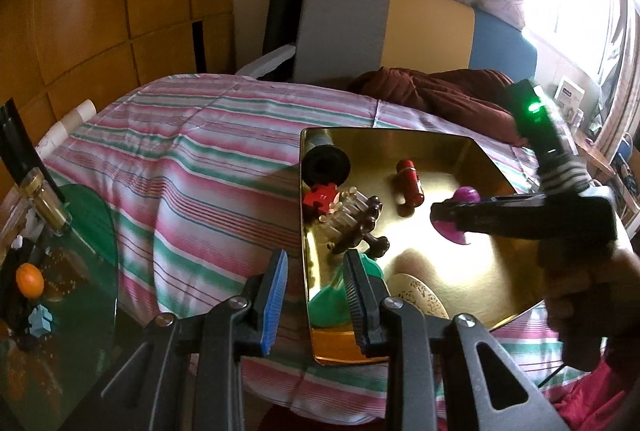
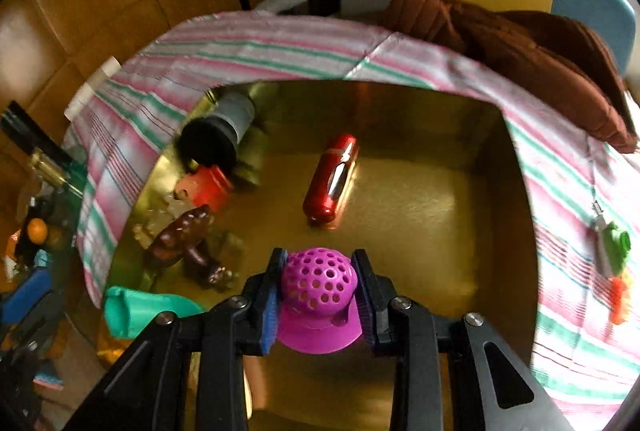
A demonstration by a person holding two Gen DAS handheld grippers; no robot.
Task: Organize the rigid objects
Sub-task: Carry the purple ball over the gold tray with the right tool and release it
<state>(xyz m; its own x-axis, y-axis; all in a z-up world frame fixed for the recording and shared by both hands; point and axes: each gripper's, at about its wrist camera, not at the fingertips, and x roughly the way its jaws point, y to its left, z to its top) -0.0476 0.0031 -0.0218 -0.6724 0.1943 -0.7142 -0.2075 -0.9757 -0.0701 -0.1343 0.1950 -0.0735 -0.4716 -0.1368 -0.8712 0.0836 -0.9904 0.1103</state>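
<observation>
Gripping a purple perforated strainer (image 2: 318, 285) by its dome, the right gripper (image 2: 319, 291) holds it above the gold tray (image 2: 420, 215), nearer than the red capsule-shaped bottle (image 2: 331, 187). The left gripper (image 1: 316, 301), closed with nothing between its pads, hangs over the tray's near-left edge. Only the right wrist view shows a green clip (image 2: 612, 249) on the striped cloth right of the tray.

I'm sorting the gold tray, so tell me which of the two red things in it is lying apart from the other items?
The glossy red capsule-shaped cylinder lies alone mid-tray. The red block is crowded against the black-mouthed grey tube at the gold tray's left side.
</observation>
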